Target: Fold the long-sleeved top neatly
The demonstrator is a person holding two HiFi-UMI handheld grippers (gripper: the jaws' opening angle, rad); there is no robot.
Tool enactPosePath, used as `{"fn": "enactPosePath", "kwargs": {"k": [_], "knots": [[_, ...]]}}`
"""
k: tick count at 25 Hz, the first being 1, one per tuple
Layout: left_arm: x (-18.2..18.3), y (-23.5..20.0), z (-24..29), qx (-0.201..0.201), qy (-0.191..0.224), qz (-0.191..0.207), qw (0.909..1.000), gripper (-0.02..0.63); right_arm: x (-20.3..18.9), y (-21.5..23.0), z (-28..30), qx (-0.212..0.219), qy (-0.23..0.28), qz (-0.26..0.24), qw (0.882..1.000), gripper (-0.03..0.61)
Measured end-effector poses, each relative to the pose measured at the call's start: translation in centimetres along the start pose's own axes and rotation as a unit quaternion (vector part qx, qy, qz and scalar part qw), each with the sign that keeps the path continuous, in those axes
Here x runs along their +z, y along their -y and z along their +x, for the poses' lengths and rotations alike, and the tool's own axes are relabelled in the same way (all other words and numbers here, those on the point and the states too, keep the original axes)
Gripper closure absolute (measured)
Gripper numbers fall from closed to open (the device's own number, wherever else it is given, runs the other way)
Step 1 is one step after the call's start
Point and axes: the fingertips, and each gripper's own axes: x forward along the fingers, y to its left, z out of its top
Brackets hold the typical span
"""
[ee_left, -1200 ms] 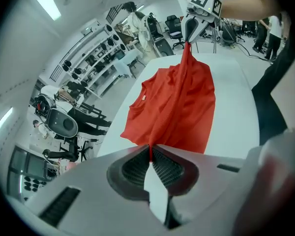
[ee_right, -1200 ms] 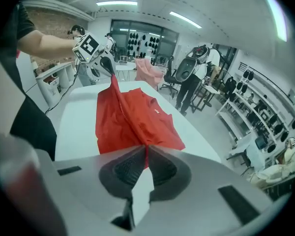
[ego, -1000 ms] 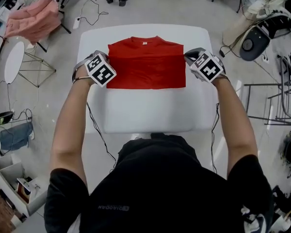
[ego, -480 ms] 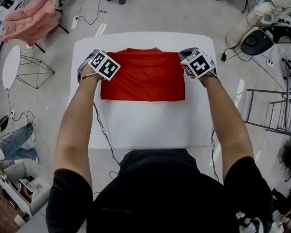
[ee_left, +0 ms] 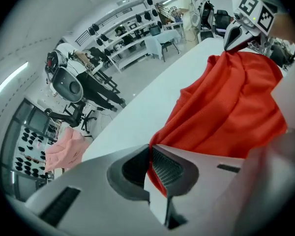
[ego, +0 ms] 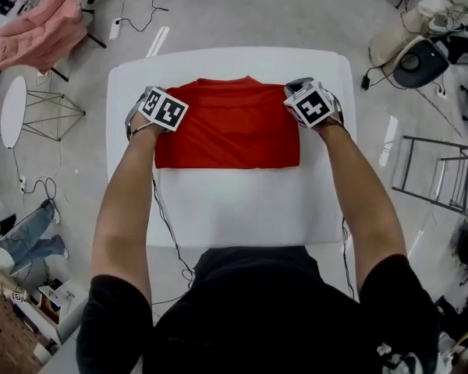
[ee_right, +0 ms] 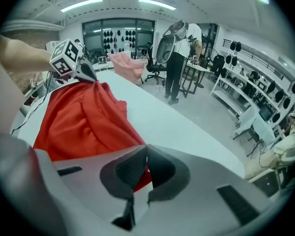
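Head view, both claws (ego: pixel 157 104) (ego: pixel 309 100) pinching red top (ego: pixel 230 127)

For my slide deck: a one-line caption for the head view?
Left gripper and right gripper pinch the red top on the white table.

We have bare white tabletop (ego: pixel 234 201) on the near side to pass over; only the red top (ego: pixel 230 135) lies across its far half.

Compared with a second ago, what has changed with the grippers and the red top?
The left gripper and the right gripper carried the held edge of the red top toward the collar; the neck label no longer shows. Both jaws stayed shut on the cloth, and the top stayed on the white table.
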Motion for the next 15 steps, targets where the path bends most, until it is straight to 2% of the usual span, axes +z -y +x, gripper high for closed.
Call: {"fn": "enactPosePath", "kwargs": {"k": [6,9,13,15], "knots": [[0.4,-0.1,0.1,0.008,0.009,0.0,0.9999,0.595,-0.1,0.3,0.2,-0.006,0.011,0.031,0.999,0.566],[0.7,-0.4,-1.1,0.018,0.03,0.007,0.9994,0.592,0.4,0.0,-0.9,-0.017,0.029,0.036,0.999,0.551],[0.9,-1.4,-3.5,0.029,0.055,0.01,0.998,0.526,1.1,-0.2,-3.3,-0.037,0.051,0.045,0.997,0.522],[0.8,-1.8,-5.1,0.029,0.069,0.001,0.9972,0.518,1.2,-0.4,-4.7,-0.051,0.055,0.043,0.996,0.497]]}}
